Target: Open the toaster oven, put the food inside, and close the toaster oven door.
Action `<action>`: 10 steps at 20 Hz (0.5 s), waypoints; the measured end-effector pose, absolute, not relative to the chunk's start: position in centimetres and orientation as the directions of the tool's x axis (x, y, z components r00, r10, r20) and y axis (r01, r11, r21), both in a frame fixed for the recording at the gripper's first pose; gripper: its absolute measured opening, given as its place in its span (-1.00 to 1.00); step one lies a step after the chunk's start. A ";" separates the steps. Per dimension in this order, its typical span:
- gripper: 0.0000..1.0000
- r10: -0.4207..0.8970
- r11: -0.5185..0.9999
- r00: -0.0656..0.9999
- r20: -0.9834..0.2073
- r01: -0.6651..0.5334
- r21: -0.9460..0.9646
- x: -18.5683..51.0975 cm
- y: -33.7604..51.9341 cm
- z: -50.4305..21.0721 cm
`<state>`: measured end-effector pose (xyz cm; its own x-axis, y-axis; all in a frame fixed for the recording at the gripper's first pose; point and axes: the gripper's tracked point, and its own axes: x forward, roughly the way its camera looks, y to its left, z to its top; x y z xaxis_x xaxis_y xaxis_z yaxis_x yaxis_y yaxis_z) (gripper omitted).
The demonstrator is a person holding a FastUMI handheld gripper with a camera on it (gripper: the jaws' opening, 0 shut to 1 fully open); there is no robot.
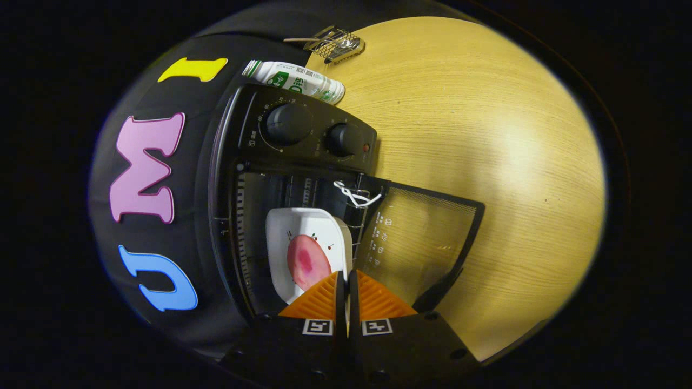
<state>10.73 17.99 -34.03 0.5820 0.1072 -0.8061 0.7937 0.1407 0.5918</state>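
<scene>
The black toaster oven stands on the round wooden table, seen rolled on its side. Its glass door hangs open over the table, and two knobs sit on its control panel. A white plate carrying a pink slice of food lies within the oven's opening, beside the wire rack. My gripper is shut on the plate's near rim, the fingers almost touching each other. The plate's near end is hidden behind the fingers.
A white and green bottle lies on the table just beyond the oven. Farther off rests a small wire mesh tool with a wooden handle. The black cloth wall runs behind the oven.
</scene>
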 end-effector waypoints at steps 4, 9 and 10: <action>-0.90 0.078 0.072 0.575 -0.814 0.811 0.580 12.8 18.7 -35.5; -0.90 0.053 0.069 0.587 -0.808 0.805 0.589 13.8 18.9 -36.3; -0.90 0.056 0.064 0.590 -0.806 0.803 0.592 14.0 18.9 -36.4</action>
<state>13.96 18.88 -36.37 0.5898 0.0557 -0.8056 0.8031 0.0644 0.5924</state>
